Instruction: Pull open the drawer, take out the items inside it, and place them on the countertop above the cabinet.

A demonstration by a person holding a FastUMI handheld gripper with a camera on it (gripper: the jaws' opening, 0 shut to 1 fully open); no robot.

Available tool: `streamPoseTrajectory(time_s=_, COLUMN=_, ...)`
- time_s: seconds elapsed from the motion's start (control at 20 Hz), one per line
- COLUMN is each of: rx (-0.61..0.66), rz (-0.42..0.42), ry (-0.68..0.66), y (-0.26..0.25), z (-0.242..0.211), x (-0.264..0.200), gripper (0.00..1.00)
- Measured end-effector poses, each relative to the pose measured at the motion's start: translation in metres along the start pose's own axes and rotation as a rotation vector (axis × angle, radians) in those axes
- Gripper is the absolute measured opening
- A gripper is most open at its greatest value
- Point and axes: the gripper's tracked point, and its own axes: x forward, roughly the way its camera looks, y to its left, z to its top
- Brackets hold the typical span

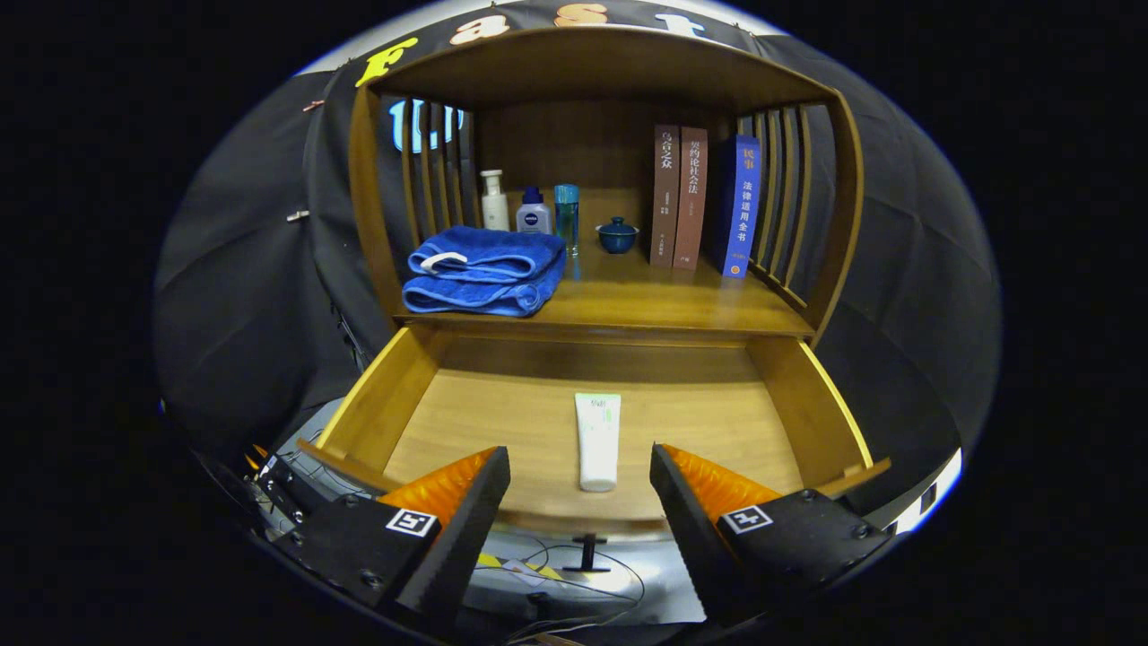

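Wood cabinet (377, 224) ahead of me, warm brown, set against the booth's dark cloth wall. Its countertop (664, 301) sits under an arched top with slatted sides. On the counter I see a folded blue towel (484, 283) at the left front, with a white bottle (494, 201), a small blue-capped bottle (534, 213) and a tall clear blue bottle (566, 215) behind it. A dark blue lidded cup (617, 235) stands mid-counter; two brown books (679, 197) and a blue book (742, 208) stand upright to the right. The middle front of the counter is bare.

Below, the drawer (368, 408) is pulled fully out. A white tube (598, 441) lies flat on its floor, cap end toward me. My gripper (580, 467) is released, fingers spread wide, with the tube's near end between the tips, untouched. Cables (574, 561) and a small black stand (587, 552) lie on the floor below the drawer front.
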Motion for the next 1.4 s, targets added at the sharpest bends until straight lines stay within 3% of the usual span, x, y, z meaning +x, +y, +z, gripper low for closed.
streamPoseTrajectory(time_s=0.45, rx=-0.006, rz=-0.045, ry=0.339, y=-0.013, z=-0.02, x=0.103, gripper=1.0)
streamPoseTrajectory(time_s=0.7, rx=-0.041, rz=-0.077, ry=0.541, y=-0.021, z=-0.059, x=0.128, gripper=1.0)
streamPoseTrajectory(time_s=0.9, rx=-0.054, rz=-0.085, ry=0.615, y=-0.024, z=-0.079, x=0.138, gripper=0.98)
streamPoseTrajectory(time_s=1.3, rx=-0.045, rz=-0.068, ry=0.668, y=-0.022, z=-0.087, x=0.145, gripper=0.77)
streamPoseTrajectory(time_s=1.4, rx=-0.055, rz=-0.064, ry=0.657, y=-0.021, z=-0.09, x=0.147, gripper=0.64)
